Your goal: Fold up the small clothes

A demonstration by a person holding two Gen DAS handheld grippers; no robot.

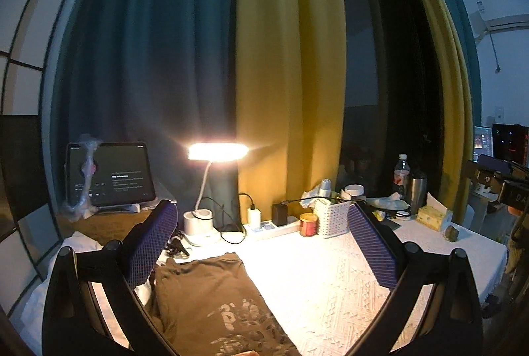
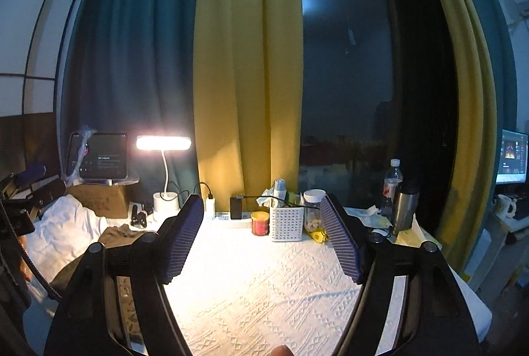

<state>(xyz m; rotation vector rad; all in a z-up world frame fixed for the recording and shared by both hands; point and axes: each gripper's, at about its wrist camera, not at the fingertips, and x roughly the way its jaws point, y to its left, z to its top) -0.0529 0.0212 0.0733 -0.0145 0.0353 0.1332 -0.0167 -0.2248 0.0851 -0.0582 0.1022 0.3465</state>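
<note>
Left wrist view: the left gripper (image 1: 261, 243) has its fingers wide and empty above a folded olive-brown printed garment (image 1: 211, 296) lying at the near left of the white textured surface (image 1: 330, 283). The right gripper (image 2: 261, 240), also spread wide with nothing between its fingers, faces bare cloth. That piece looks finished; next, I judge, comes fetching another garment. Farther back stand a lit white desk lamp (image 1: 216, 152) and a white perforated basket (image 1: 332, 218).

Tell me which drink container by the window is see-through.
The plastic water bottle with the white cap and red label; the steel tumbler beside it is opaque metal.
</note>
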